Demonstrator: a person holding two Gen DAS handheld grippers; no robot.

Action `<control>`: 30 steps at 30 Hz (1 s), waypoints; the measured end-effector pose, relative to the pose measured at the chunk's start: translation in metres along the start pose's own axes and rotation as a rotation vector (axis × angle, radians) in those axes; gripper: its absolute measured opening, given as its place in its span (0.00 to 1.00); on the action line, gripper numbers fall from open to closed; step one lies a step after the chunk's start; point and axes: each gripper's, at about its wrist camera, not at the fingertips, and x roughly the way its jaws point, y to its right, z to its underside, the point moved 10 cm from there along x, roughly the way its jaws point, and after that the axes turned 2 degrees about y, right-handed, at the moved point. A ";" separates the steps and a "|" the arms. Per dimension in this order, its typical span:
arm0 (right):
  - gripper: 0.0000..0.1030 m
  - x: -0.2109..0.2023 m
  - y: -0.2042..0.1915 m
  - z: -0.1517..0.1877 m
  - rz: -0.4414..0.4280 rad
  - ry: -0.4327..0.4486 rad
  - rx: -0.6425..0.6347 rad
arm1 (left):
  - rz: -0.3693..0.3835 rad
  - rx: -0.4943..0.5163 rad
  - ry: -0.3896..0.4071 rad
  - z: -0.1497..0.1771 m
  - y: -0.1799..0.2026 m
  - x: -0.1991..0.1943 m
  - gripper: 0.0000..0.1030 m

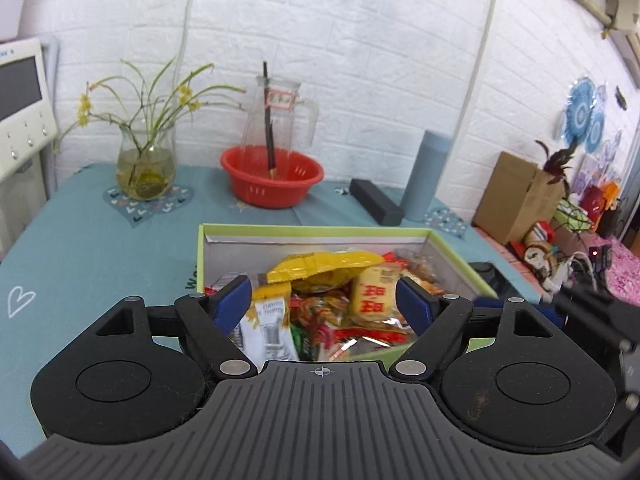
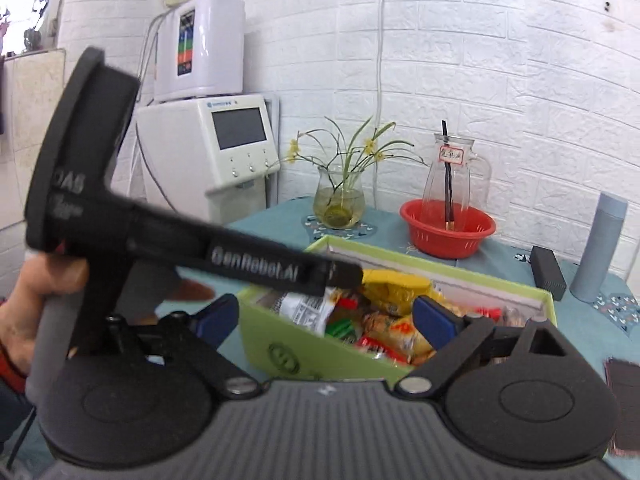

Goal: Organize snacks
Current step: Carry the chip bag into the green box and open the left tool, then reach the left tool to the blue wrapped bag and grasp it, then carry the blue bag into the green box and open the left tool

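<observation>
Both claws are spread and hold nothing: the left claw (image 1: 324, 300) and the right claw (image 2: 326, 318) hover over the green box (image 1: 452, 252), which is heaped with snack packets (image 1: 320, 270) on the tabletop (image 1: 100, 248). I would choose one top packet and pinch it by its edge. The box walls are close, and the other tool crosses the right view, so free room is above.

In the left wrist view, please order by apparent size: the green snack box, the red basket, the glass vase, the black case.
1. green snack box, nearest the camera
2. red basket
3. glass vase
4. black case
</observation>
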 end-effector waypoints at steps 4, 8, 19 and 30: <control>0.91 -0.015 -0.021 0.045 -0.025 -0.069 0.032 | 0.010 0.004 0.005 0.024 0.006 -0.034 0.73; 0.91 -0.004 -0.028 0.088 -0.040 -0.169 0.099 | 0.015 -0.038 -0.081 0.074 -0.004 -0.046 0.72; 0.91 0.024 -0.039 0.119 -0.072 -0.292 0.109 | 0.080 -0.130 -0.297 0.140 -0.012 -0.017 0.37; 0.91 -0.059 -0.103 0.148 -0.204 -0.278 0.167 | 0.110 0.027 -0.279 0.169 0.035 -0.051 0.54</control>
